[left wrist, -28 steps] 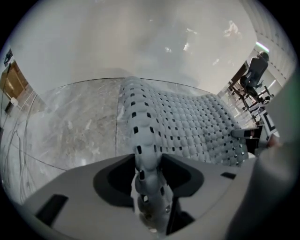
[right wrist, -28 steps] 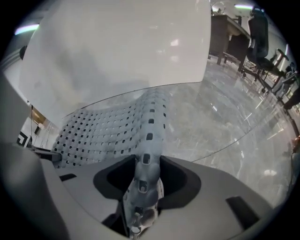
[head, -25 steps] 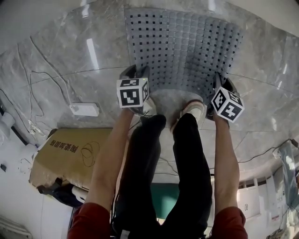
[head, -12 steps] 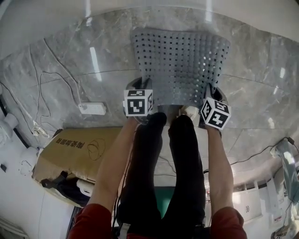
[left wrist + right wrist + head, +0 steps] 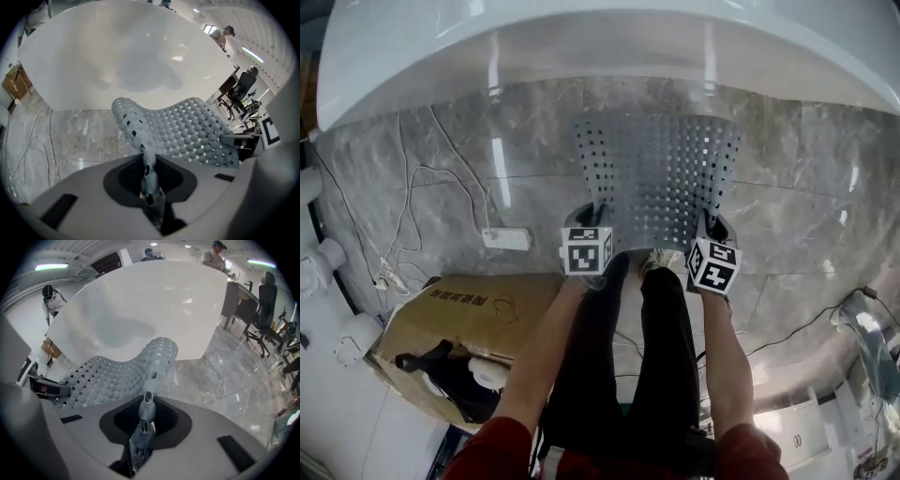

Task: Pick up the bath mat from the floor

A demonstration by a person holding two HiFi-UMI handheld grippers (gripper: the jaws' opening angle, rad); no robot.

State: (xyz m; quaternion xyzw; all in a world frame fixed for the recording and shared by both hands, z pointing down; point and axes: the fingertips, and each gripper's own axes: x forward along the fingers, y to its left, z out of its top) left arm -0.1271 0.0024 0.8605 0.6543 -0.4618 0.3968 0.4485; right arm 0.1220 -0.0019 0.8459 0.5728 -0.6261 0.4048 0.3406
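Gripping the bath mat's (image 5: pixel 661 169) near edge, jaws just closed, the left tool (image 5: pixel 149 193) and right tool (image 5: pixel 140 437) are needing an even, level lift.

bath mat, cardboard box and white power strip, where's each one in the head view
bath mat (image 5: pixel 661 173), head view, middle of its holed surface
cardboard box (image 5: pixel 473 314), head view, its top flap
power strip (image 5: pixel 507 239), head view, centre of its white casing
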